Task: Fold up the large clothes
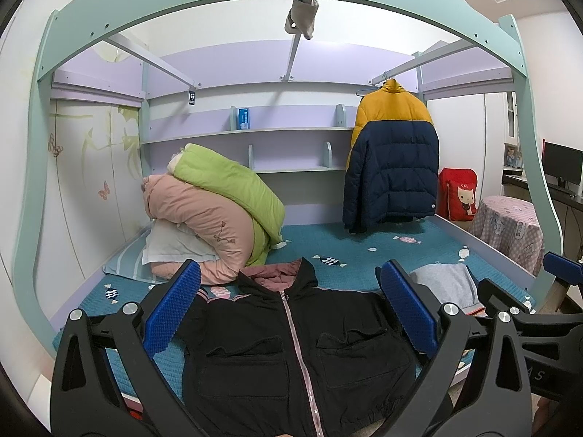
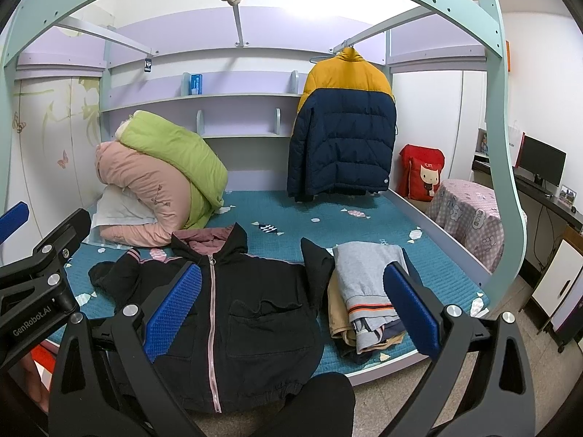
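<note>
Our blue bed [image 1: 364, 255] has a black jacket [image 1: 291, 357] lying flat on it. We hold both claws, left [image 1: 291, 313] and right [image 2: 291, 313], wide and empty above it.

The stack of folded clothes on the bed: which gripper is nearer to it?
Right. The right gripper straddles the gap between the black jacket and the stack of folded clothes, one finger right beside the stack. The left gripper is centred over the jacket, farther left.
</note>
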A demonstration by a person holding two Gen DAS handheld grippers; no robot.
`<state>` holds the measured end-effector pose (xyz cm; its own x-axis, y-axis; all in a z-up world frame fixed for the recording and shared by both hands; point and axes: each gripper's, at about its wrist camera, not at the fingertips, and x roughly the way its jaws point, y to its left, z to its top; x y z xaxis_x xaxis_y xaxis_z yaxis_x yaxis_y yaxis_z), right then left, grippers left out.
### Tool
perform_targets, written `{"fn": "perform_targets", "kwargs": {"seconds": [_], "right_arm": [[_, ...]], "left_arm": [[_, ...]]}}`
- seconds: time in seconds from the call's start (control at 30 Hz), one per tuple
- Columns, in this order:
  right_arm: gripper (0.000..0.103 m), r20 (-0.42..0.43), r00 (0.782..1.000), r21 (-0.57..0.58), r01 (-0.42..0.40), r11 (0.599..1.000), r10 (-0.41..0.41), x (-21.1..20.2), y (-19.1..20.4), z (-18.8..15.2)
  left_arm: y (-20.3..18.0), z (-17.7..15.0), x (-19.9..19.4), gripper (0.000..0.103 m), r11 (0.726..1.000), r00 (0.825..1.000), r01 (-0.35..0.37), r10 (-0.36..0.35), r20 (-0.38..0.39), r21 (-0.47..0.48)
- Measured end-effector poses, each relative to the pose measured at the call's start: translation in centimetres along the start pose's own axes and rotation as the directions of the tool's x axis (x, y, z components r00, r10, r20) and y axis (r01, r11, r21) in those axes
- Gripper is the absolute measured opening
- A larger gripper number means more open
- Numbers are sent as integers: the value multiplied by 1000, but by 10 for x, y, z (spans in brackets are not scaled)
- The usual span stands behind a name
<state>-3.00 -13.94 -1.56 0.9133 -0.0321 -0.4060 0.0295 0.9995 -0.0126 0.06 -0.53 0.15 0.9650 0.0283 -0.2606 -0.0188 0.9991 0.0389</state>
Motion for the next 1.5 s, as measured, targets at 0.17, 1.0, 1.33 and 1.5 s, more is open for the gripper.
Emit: {"fn": "perform_targets", "kwargs": {"seconds": [0.17, 1.0, 1.33, 1.5], "right_arm": [[96, 0, 1000, 1, -1, 1000, 1, 0, 0, 0], [96, -8, 1000, 1, -2, 1000, 2, 5, 3, -5], [96, -46, 999, 4, -7, 1000, 8, 28, 10, -14], [96, -87, 996, 3, -18, 1000, 18, 52, 14, -9]], "left_arm": [[0, 1, 0, 99, 1000, 1000, 0, 0, 1, 0], [1, -8, 4, 98, 1000, 1000, -1, 1, -6, 1], [2, -22, 37, 98, 1000, 999, 4, -4, -38, 8], [4, -26, 67, 99, 1000, 996, 10, -10, -84, 4]]}}
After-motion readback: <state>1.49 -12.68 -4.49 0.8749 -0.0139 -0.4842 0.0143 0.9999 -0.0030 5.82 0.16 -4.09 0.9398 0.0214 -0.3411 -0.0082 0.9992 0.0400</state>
